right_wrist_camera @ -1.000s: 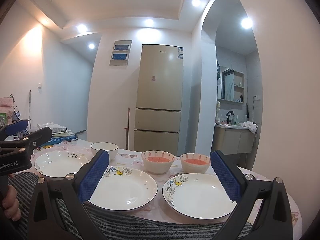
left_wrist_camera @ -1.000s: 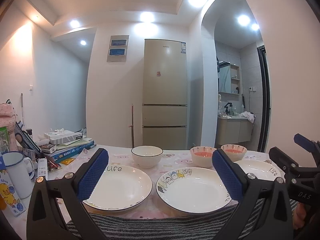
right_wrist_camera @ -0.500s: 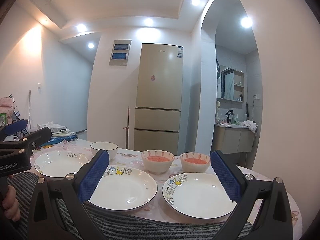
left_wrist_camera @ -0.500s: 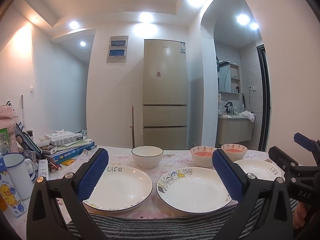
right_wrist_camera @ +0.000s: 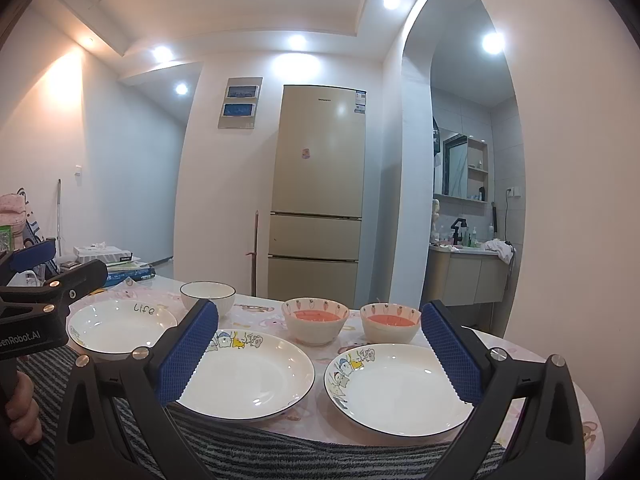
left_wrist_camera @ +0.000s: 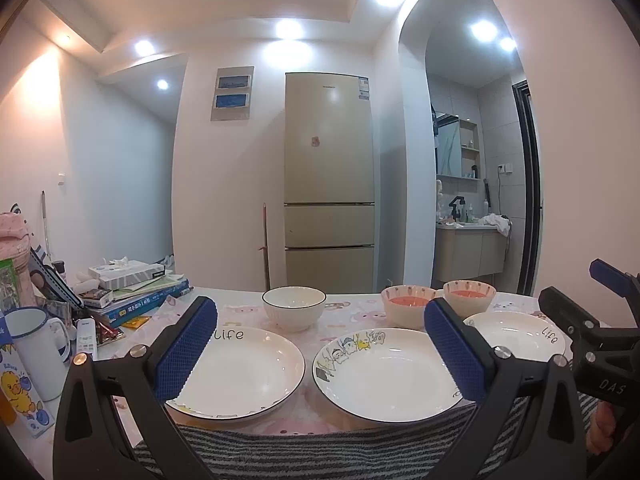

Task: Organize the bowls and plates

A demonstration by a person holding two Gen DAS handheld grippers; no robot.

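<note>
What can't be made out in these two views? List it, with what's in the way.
- Left wrist view: far-right plate, near rim hidden behind the jaws.
- Right wrist view: white bowl, base hidden behind the jaws.
- Right wrist view: fridge label, print too small to read.
- Left wrist view: stacked books, titles too blurred to read.

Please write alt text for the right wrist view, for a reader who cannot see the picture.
The open right claw hangs empty over the near edge of a table with three white plates in front and three bowls behind, two of them orange inside. The left claw shows at the left edge, and a fridge stands behind.
</note>
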